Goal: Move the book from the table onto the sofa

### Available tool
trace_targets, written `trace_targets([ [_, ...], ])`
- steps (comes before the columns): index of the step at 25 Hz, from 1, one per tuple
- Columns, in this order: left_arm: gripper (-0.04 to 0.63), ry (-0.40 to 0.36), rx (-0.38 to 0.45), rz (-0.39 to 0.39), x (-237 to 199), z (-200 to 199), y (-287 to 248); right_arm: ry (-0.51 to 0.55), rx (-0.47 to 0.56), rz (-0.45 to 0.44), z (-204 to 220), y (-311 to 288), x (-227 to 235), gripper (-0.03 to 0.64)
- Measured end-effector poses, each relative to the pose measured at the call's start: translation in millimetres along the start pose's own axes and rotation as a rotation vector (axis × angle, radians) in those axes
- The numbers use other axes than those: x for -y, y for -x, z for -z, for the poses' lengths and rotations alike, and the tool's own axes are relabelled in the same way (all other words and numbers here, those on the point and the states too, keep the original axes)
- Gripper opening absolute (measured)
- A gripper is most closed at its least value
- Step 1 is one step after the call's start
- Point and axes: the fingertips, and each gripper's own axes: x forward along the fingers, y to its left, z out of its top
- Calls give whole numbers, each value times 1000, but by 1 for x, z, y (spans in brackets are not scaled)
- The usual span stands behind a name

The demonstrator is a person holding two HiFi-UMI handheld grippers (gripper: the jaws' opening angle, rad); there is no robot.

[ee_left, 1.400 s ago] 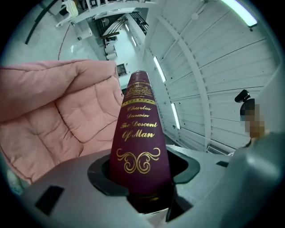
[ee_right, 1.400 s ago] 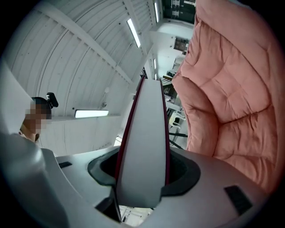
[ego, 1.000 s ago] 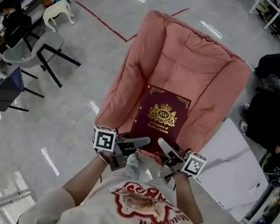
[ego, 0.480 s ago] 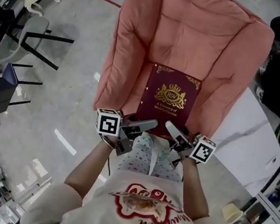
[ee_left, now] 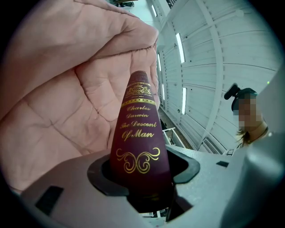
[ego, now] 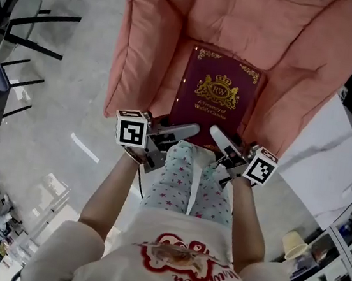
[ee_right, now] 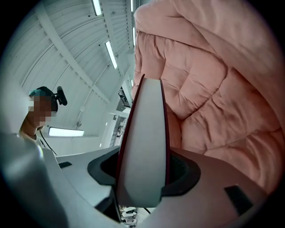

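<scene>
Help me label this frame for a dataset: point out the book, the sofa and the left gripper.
book (ego: 219,92), head view, gold crest on the front cover.
sofa (ego: 286,35), head view, quilted pink backrest.
left gripper (ego: 187,130), head view, jaw tips at the book's near edge.

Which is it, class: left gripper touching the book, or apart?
Touching. The left gripper view shows the left gripper with jaws pressed against both sides of the book.

Head view looks down; gripper views (close, perhaps level) share the book (ego: 215,97)
</scene>
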Motion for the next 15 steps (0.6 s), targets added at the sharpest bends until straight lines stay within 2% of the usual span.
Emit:
trace_targets([
  [4, 244, 16, -2, -13, -29, 3, -5, -16, 4, 6, 3, -1, 29, 238],
  [15, 244, 44, -16, -18, -71, 13, -9, -37, 0, 28, 13, -1, 70, 238],
])
